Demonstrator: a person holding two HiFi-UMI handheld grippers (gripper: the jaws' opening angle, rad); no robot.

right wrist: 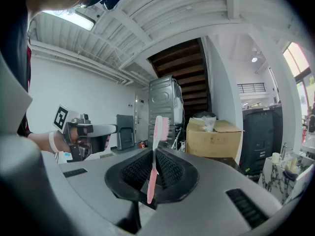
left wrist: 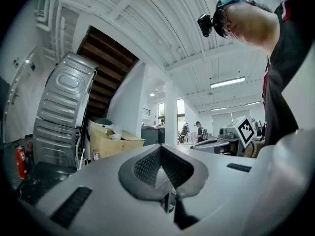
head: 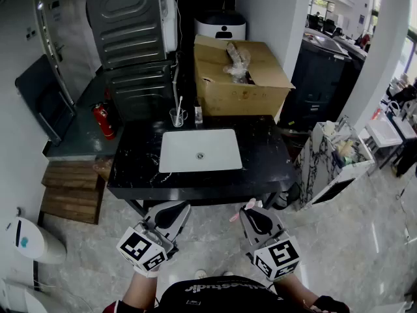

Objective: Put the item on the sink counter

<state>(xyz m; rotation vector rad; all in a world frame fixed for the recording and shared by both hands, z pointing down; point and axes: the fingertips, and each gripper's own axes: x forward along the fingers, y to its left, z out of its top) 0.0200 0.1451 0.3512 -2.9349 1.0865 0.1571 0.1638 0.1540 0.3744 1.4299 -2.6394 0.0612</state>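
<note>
A pink toothbrush [right wrist: 156,154] stands upright between the jaws of my right gripper [right wrist: 153,168], which is shut on it; its bristle head points up. In the head view the right gripper [head: 251,212] hovers just before the front edge of the black sink counter [head: 260,149], with the pink toothbrush [head: 242,209] sticking out to its left. My left gripper [head: 168,214] hangs beside it, also short of the counter. In its own view the left gripper [left wrist: 162,168] has its jaws closed together with nothing between them. A white basin [head: 199,150] is set into the counter.
A glass cup with a stick [head: 177,115] and a small bottle [head: 198,115] stand behind the basin. A cardboard box [head: 238,77] sits at the counter's back. A red fire extinguisher [head: 104,120] stands left, a marbled bin [head: 331,155] right, wooden steps [head: 70,189] lower left.
</note>
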